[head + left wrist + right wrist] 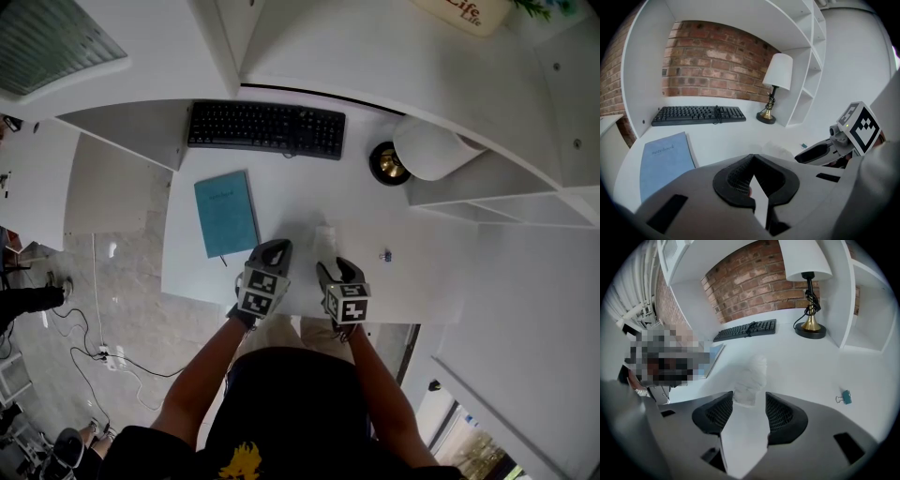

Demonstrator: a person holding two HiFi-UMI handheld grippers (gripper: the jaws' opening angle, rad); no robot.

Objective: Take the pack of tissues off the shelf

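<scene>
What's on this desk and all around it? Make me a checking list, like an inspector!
Surface: white desk.
Job's things: tissues lying on the desk, not on the shelves.
Clutter: keyboard, notebook, lamp, clip.
Grippers: left gripper shut, nothing in it; right gripper open, the tissues' near end between its fingers, not squeezed.
Cables: cord wound round the lamp's stem; wires and a power strip on the floor.
Surroundings: brick wall behind the desk.
</scene>
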